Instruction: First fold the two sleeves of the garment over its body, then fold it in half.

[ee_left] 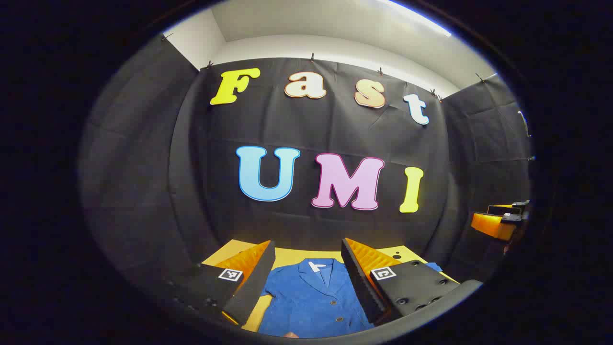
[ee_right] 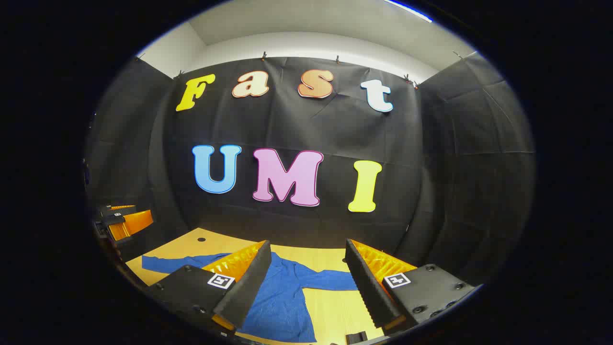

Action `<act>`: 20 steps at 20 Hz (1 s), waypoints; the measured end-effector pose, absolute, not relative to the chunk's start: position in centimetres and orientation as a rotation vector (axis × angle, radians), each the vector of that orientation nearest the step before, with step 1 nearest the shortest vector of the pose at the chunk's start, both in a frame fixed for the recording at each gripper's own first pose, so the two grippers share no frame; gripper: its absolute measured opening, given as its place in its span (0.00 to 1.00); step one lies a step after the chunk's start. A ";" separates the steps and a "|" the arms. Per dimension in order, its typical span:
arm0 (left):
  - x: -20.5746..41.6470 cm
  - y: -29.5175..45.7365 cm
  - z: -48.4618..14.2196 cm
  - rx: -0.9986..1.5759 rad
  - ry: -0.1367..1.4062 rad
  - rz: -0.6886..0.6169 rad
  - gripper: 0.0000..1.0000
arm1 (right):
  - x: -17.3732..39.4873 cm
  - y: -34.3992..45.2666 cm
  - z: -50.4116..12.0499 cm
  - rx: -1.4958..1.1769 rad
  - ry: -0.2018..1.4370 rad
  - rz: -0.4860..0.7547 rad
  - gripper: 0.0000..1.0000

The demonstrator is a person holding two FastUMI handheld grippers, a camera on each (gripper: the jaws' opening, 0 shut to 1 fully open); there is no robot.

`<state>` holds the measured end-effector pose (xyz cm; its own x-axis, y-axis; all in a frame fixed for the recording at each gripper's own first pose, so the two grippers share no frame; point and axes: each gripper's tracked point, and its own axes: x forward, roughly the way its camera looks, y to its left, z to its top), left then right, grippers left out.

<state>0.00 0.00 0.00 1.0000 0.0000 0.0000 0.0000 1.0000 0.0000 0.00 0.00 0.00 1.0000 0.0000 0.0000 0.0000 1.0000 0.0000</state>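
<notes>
Jaws of both the left gripper (ee_left: 306, 275) and right gripper (ee_right: 306, 278) stand wide apart, holding nothing, above a blue button-front cloth shirt (ee_left: 311, 302) lying flat, sleeves spread, on the yellow wooden counter (ee_right: 330, 306).

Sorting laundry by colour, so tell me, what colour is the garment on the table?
Blue. The garment shows best in the left gripper view, with collar and buttons.

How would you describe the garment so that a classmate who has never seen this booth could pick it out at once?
Start at the yellow wooden table standing in front of the black cloth wall. Spread flat on it lies a blue shirt, sleeves stretched out to both sides. Its collar and row of dark front buttons make it unmistakable: it is the one blue, soft thing on the tabletop.
</notes>
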 end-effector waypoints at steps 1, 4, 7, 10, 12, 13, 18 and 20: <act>-0.1 -0.2 0.1 0.002 -0.001 -0.002 0.80 | -0.1 -0.1 0.0 -0.002 0.000 -0.001 0.94; -0.5 0.0 0.5 0.020 -0.009 0.005 0.80 | -0.2 0.0 -0.1 0.002 0.001 0.006 0.94; -1.4 0.3 1.0 0.029 -0.024 0.017 0.80 | -0.3 -0.1 -0.1 -0.001 -0.002 0.011 0.94; -2.0 1.1 1.4 0.035 -0.035 0.033 0.80 | -0.3 0.1 0.0 -0.011 -0.008 0.017 0.94; -2.3 1.5 1.4 0.026 -0.038 0.041 0.80 | -0.6 0.2 0.3 -0.015 -0.018 0.026 0.94; -2.5 1.7 1.5 0.023 -0.039 0.046 0.80 | -0.7 0.3 0.5 -0.018 -0.023 0.028 0.94; -3.2 1.6 1.7 0.033 -0.043 0.055 0.80 | -1.0 0.7 0.8 -0.028 -0.036 0.051 0.94; -3.4 1.6 1.6 0.036 -0.041 0.053 0.80 | -1.2 0.9 0.8 -0.024 -0.033 0.055 0.94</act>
<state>-3.37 1.57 1.62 0.9978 0.0525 0.0415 -0.0540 0.9980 0.0344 -1.19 0.92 0.85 0.9979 0.0557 0.0324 -0.0549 0.9982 -0.0251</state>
